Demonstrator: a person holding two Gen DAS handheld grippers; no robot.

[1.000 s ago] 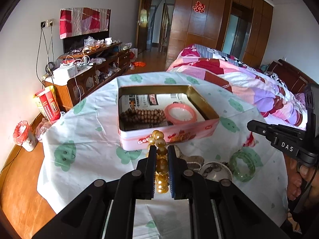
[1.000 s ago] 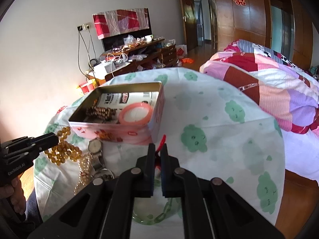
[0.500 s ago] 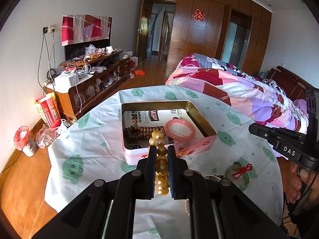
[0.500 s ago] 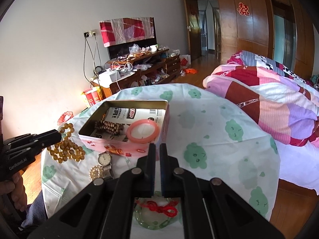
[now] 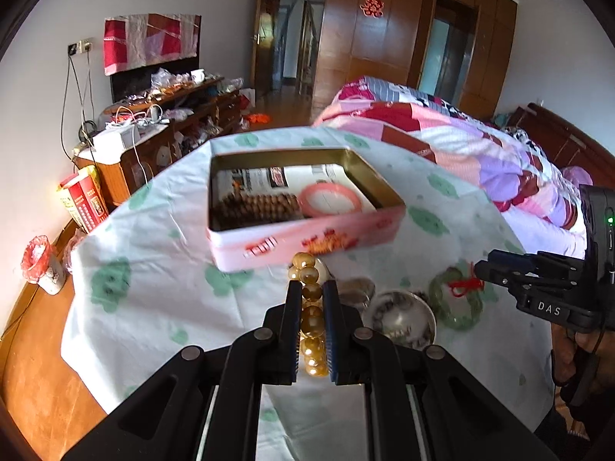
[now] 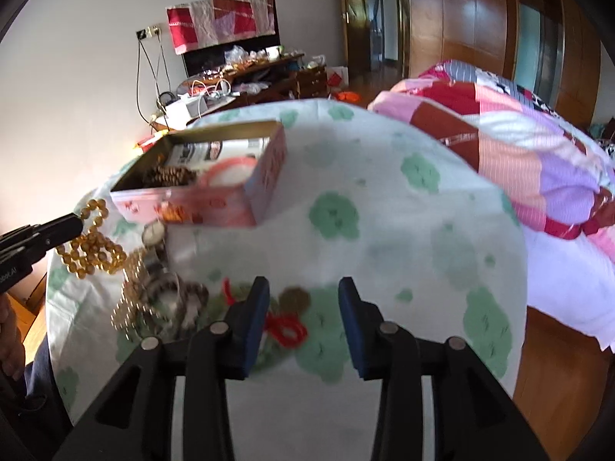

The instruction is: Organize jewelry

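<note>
Two views show us the scene, and we take the pink tin as our landmark throughout.

From the left wrist we see the pink tin [image 5: 307,230] open on the cloud-print tablecloth [image 5: 153,269]. Inside it lie a brown bead bracelet [image 5: 257,207] and, beside that, a pink bangle [image 5: 331,201], both on printed paper. Our left gripper [image 5: 311,307] hangs just in front of the tin's near wall, its jaws pinched on a strand of amber beads [image 5: 310,319] that rises past the fingertips toward the tin. Near the tin's front right corner lie a round watch face [image 5: 403,320] and a green bangle [image 5: 457,301] tied with red string. The right gripper [image 5: 499,269] sits beside that bangle, farther from the tin; from here we cannot tell how its jaws stand.

From the right wrist the picture is blurred. The pink tin [image 6: 215,196] stands at upper left. Our right gripper [image 6: 303,307] has its jaws spread wide apart, holding nothing, over the green bangle [image 6: 246,296] and its red string [image 6: 286,328], in front of the tin. Left of the tin's front wall the amber beads [image 6: 90,247] dangle from the left gripper [image 6: 75,224], above a watch [image 6: 153,232] and a pale bead chain [image 6: 128,299].
</note>
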